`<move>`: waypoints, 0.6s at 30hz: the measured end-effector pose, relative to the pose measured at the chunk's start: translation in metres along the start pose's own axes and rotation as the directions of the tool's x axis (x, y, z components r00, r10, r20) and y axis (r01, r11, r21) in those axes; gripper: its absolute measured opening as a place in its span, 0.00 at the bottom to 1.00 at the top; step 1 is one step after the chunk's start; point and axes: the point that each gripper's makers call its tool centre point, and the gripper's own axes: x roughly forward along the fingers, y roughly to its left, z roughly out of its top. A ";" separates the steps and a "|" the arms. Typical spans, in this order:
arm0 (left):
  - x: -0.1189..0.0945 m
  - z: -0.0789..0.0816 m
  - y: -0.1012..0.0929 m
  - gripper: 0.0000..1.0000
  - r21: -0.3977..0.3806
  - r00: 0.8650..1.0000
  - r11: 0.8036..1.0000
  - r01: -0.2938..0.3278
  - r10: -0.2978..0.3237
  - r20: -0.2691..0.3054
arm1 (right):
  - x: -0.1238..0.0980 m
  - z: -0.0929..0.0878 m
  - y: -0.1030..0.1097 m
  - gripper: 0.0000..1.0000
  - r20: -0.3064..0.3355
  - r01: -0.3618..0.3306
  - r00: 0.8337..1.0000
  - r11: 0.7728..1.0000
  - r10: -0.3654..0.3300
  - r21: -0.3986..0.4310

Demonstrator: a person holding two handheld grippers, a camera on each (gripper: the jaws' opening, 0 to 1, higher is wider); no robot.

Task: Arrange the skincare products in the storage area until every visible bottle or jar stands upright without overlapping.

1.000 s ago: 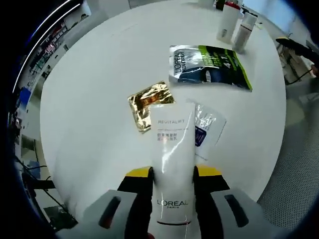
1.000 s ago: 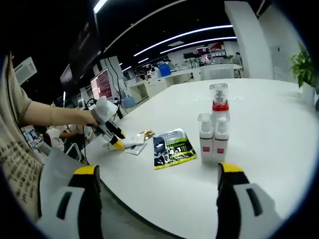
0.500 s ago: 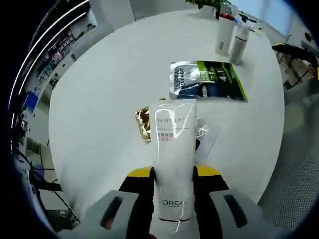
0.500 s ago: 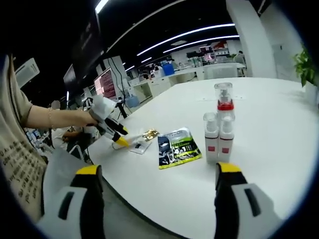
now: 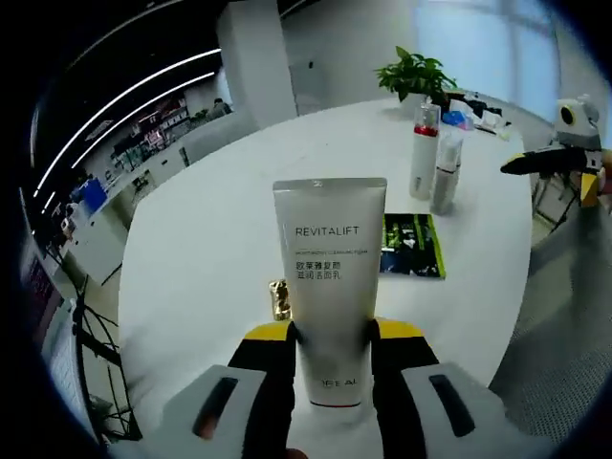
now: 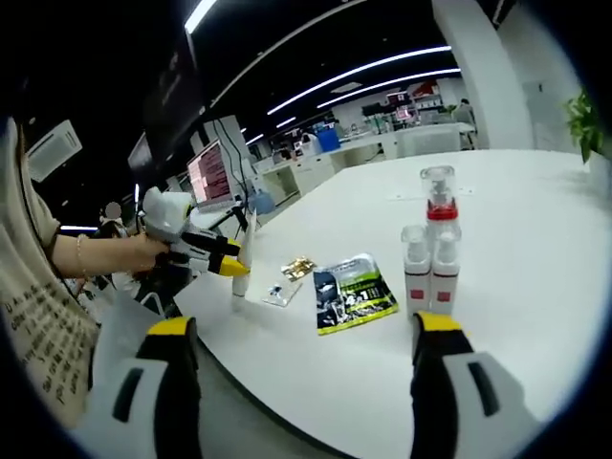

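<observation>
- Two grippers work here; the left gripper (image 5: 330, 335) pinches a white tube (image 5: 330, 277) near its cap end, jaws pressed against both sides.
- Held cap-down and roughly vertical above the near table (image 5: 201, 239) edge, the tube looks ready to be stood on its cap.
- Beyond it lie a gold sachet (image 5: 278, 298) and a clear sachet (image 6: 280, 294), flat on the table.
- Farther right lies a green pouch (image 5: 412, 246), also flat.
- Farthest, three pump bottles (image 6: 430, 258) stand upright, close together, already in order.
- Off the table edge, the right gripper (image 6: 296, 368) hangs with jaws spread wide, holding nothing, likely waiting.
</observation>
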 end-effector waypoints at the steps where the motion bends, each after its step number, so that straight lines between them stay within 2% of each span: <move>1: -0.003 0.006 -0.005 0.27 -0.002 1.000 1.000 0.002 -0.002 0.019 | 0.002 -0.002 0.004 0.92 -0.011 -0.011 1.000 1.000 0.011 -0.016; 3: -0.008 0.015 -0.012 0.27 -0.001 0.999 1.000 0.006 -0.006 0.048 | 0.005 -0.003 0.010 0.91 -0.017 -0.026 1.000 0.999 0.025 -0.028; 7: -0.017 0.032 -0.029 0.27 0.001 0.995 1.000 0.021 -0.021 0.098 | 0.013 0.005 0.027 0.91 0.012 -0.064 0.998 0.998 0.064 -0.001; 14: -0.032 0.062 -0.066 0.27 0.054 0.984 0.996 0.064 -0.072 0.163 | 0.013 0.044 0.050 0.78 0.103 -0.130 0.987 0.991 0.127 0.024; 18: -0.037 0.075 -0.089 0.27 0.073 0.976 0.993 0.091 -0.104 0.192 | 0.017 0.056 0.056 0.75 0.096 -0.122 0.987 0.991 0.127 -0.054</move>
